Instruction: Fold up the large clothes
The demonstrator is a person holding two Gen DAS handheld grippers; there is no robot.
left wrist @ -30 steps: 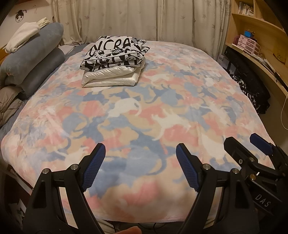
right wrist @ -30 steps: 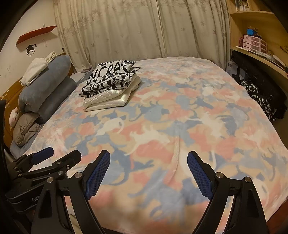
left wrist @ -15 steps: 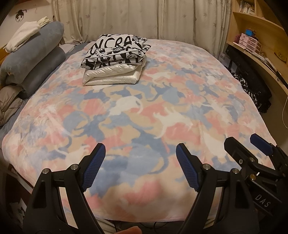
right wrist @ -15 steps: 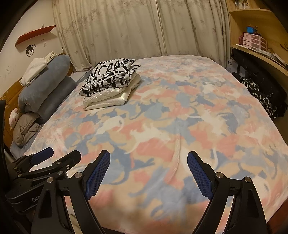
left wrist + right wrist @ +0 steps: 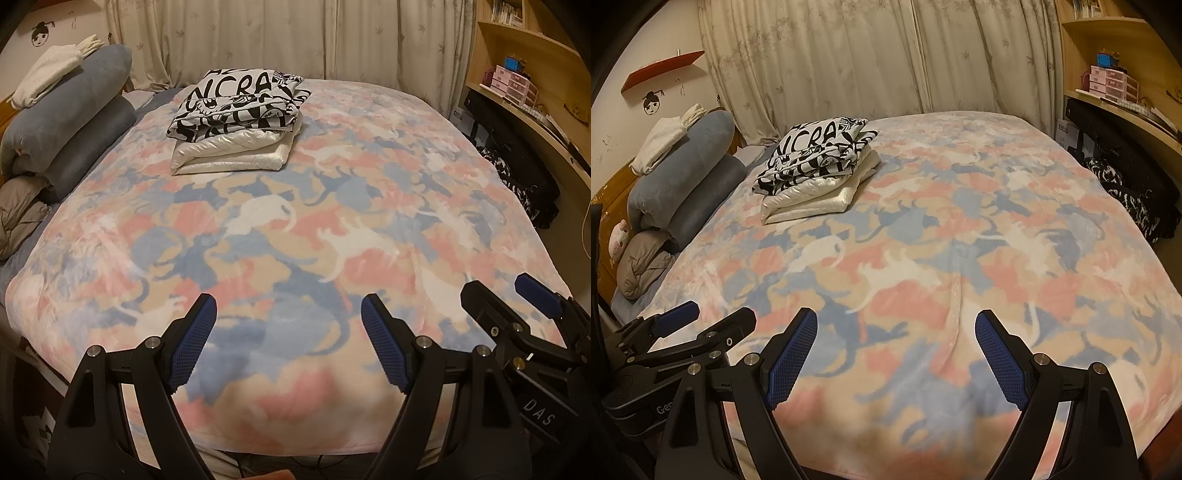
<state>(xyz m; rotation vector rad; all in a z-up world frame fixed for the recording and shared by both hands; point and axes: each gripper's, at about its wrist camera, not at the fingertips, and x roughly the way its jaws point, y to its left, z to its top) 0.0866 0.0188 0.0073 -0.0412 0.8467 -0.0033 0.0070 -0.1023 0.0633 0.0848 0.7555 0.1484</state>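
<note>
A folded black-and-white printed garment [image 5: 238, 105] [image 5: 816, 155] lies on top of a folded shiny white garment [image 5: 231, 157] [image 5: 809, 201], stacked at the far left of the bed. My left gripper [image 5: 288, 317] is open and empty, held over the bed's near edge, well short of the stack. My right gripper [image 5: 895, 332] is open and empty too, beside the left one. The right gripper shows at the lower right of the left wrist view [image 5: 517, 302]; the left gripper shows at the lower left of the right wrist view [image 5: 701, 317].
The bed carries a pink, blue and cream cat-print blanket [image 5: 332, 229] [image 5: 960, 258]. Rolled grey-blue bedding and pillows [image 5: 70, 122] [image 5: 679, 177] lie along the left. A wooden desk and shelves [image 5: 535, 122] with dark clothing [image 5: 1126, 192] stand on the right. Curtains hang behind.
Both views have shifted slightly, with the bed and stack sitting a little higher and farther in frame. Both grippers stay open and empty.
</note>
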